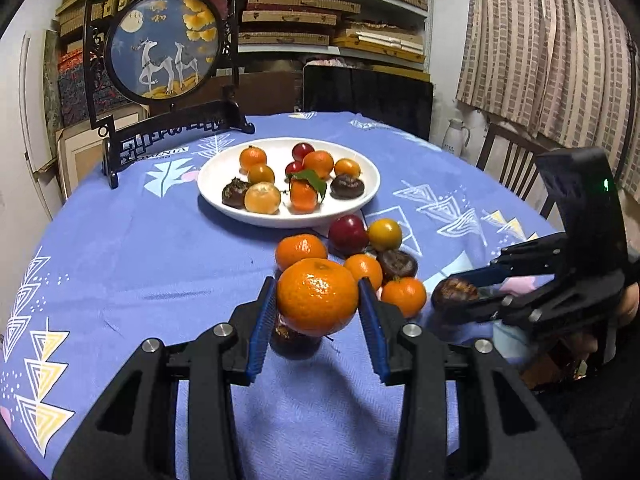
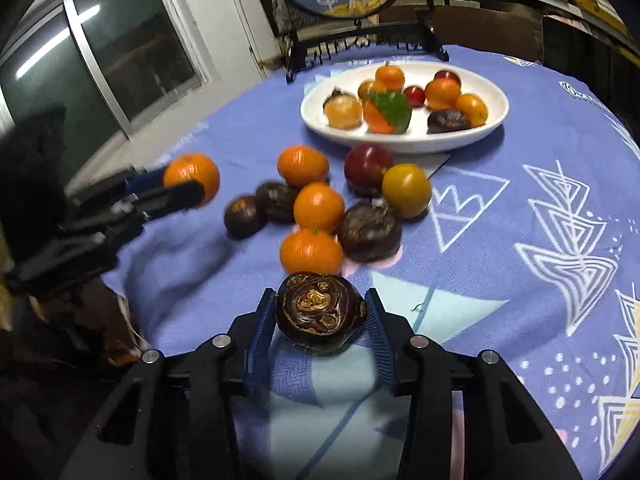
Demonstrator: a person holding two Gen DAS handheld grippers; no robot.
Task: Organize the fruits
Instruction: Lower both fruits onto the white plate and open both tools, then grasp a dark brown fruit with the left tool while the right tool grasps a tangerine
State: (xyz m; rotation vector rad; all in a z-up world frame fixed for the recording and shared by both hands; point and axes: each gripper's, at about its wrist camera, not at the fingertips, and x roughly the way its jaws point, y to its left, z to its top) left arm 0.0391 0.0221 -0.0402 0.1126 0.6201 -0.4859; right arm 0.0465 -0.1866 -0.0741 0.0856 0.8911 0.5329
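Observation:
My left gripper [image 1: 318, 300] is shut on an orange mandarin [image 1: 317, 297] and holds it above the blue tablecloth; it also shows in the right wrist view [image 2: 192, 176]. My right gripper [image 2: 321, 312] is shut on a dark brown water chestnut [image 2: 321, 314], also seen in the left wrist view [image 1: 456, 294]. A white oval plate [image 1: 360, 204] [image 2: 496, 120] holds several mandarins, red fruits and chestnuts. A loose pile of mandarins [image 2: 319, 207], chestnuts [image 2: 370, 232], a red fruit [image 2: 367, 166] and a yellow fruit [image 2: 406, 190] lies on the cloth in front of the plate.
A round framed deer picture on a black stand [image 1: 166, 50] stands behind the plate. The round table's edge curves at the left and right. A chair [image 1: 516, 160] and curtain [image 1: 548, 40] are at the right; shelves of boxes [image 1: 320, 12] are behind.

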